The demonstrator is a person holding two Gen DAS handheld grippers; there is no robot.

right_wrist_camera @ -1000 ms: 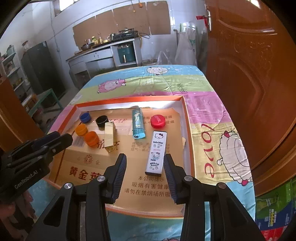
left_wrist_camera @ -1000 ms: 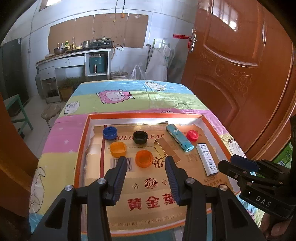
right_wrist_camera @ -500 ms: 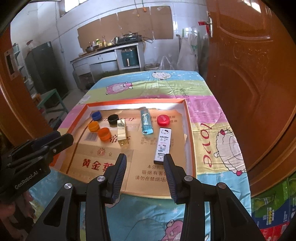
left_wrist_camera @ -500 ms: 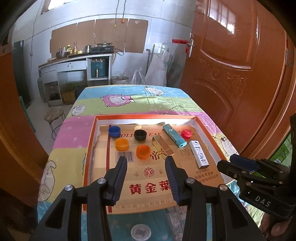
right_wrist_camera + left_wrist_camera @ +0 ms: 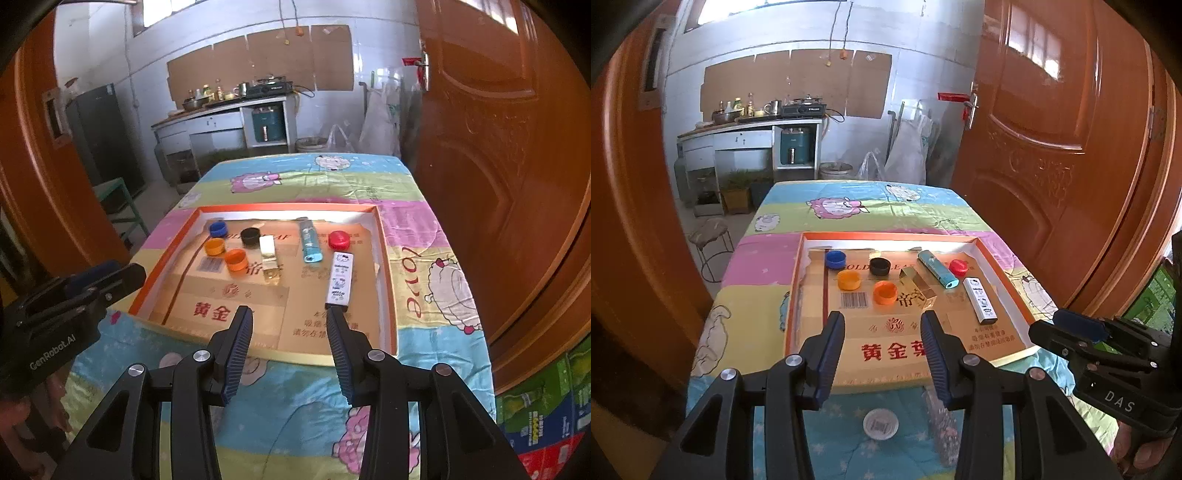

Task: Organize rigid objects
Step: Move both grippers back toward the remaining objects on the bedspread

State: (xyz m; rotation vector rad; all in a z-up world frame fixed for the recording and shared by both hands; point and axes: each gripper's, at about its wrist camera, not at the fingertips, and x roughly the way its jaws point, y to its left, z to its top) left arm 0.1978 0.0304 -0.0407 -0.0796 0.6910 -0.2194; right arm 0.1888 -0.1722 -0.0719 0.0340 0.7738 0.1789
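Note:
A shallow orange-rimmed tray [image 5: 886, 236] [image 5: 284, 208] on the table holds a blue cap [image 5: 834, 258], a black cap [image 5: 880, 266], two orange caps [image 5: 849, 279] [image 5: 885, 292], a gold box [image 5: 918, 291], a teal lighter [image 5: 938, 268], a red cap [image 5: 958, 266] and a white lighter [image 5: 979, 303] [image 5: 340, 278]. My left gripper [image 5: 882, 332] hovers open over the tray's near edge, nothing between its fingers. My right gripper [image 5: 290, 328] is open and empty too, in front of the white lighter. Each gripper shows at the edge of the other's view.
On the patterned tablecloth in front of the tray lie a round white lid [image 5: 881, 424] and a clear plastic piece [image 5: 942, 424]. A brown door [image 5: 1052, 147] stands close on the right. A stool [image 5: 713, 240] and a kitchen counter [image 5: 750, 133] stand beyond the table.
Both grippers have drawn back and upward from the tray, so the tray looks smaller and the cloth in front shows. Nothing in the tray has moved; the jaws stay as wide.

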